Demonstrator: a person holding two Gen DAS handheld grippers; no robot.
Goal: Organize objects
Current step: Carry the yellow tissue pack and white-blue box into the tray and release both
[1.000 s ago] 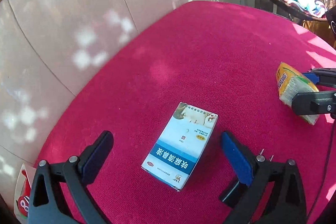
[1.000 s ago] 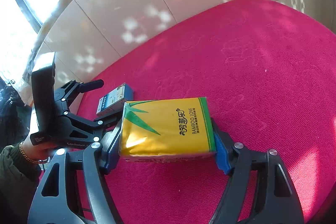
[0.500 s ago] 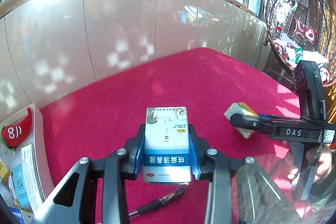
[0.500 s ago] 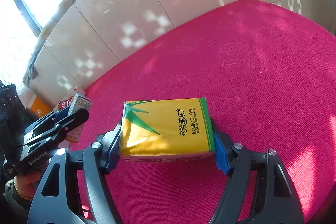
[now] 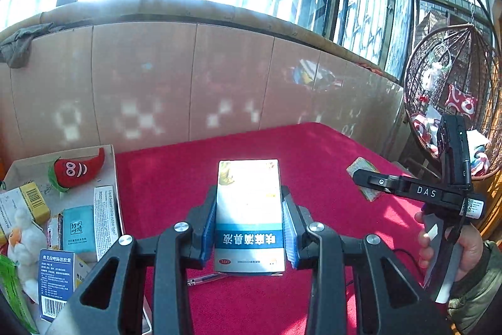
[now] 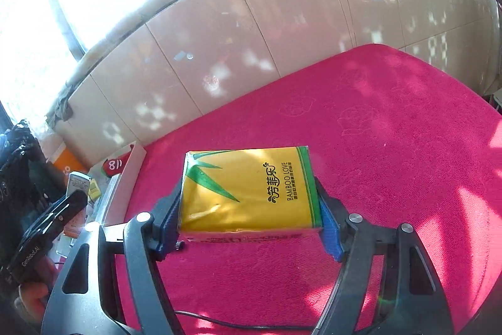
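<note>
Change from a second ago: the left gripper was spread wide around the medicine box lying on the red cloth; its jaws have since closed on the box's two long sides and it now hangs clear of the cloth, with a pen showing under it. The view has swung left, so the open cardboard box at the cloth's left edge is now in frame. Right gripper: same clamp on the yellow tissue pack, pads on its short ends, pack lifted off the cloth. Count: two grippers, one item each, one storage box. Inside it: one red chilli plush, one white plush, several small cartons, exact number unclear. The medicine box sits to the right of the cardboard box, not over it.
</note>
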